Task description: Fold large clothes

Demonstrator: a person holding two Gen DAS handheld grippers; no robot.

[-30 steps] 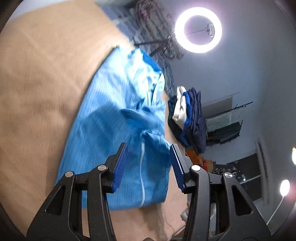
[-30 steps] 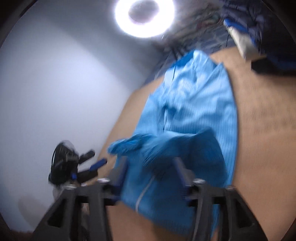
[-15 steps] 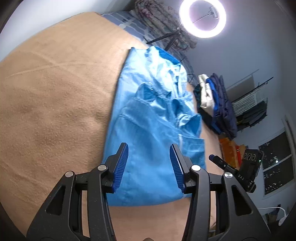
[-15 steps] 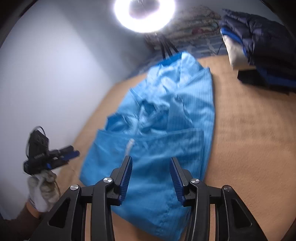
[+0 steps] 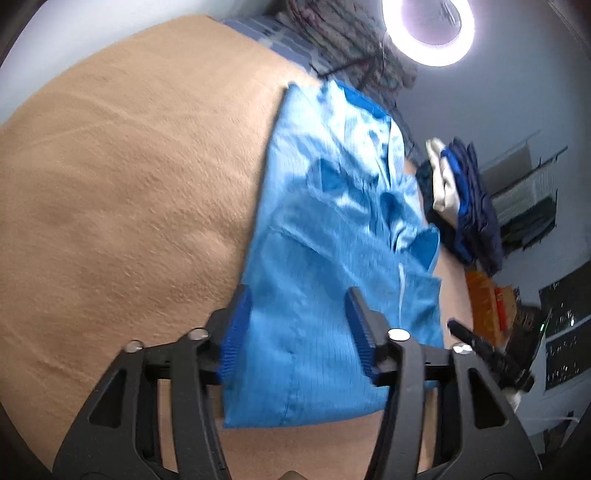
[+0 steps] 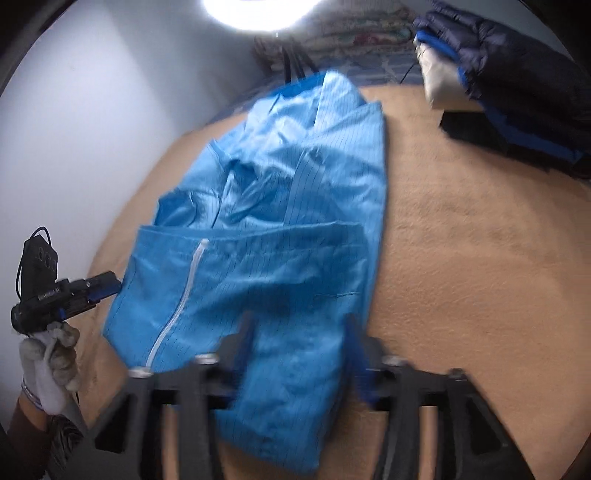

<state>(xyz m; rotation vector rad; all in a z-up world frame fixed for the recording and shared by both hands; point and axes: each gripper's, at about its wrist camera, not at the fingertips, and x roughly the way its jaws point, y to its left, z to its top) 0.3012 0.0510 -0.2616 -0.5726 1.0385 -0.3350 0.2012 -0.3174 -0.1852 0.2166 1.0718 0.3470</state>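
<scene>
A light blue zip-front garment (image 5: 325, 258) lies on the tan blanket (image 5: 129, 184), its lower part folded up over the rest, with the white zipper (image 6: 181, 299) showing. My left gripper (image 5: 298, 332) hovers over the near folded edge. Its jaws are opening and its pads press on nothing. My right gripper (image 6: 300, 332) is blurred above the same garment (image 6: 288, 229). Its jaws are opening too, with only cloth lying beneath them. In the right wrist view the left gripper (image 6: 105, 286) is held by a gloved hand (image 6: 48, 350) at the garment's left side.
A pile of dark blue and white folded clothes (image 6: 517, 74) sits on the blanket's far right. A ring light (image 5: 428, 33) glares behind the garment's collar end. A wall (image 6: 74, 129) runs along the left. Bare blanket (image 6: 461, 240) spreads right of the garment.
The lifted lower part of the garment has come to rest flat over the upper part. Both grippers have tipped down and sunk toward it, and their jaws stand wider.
</scene>
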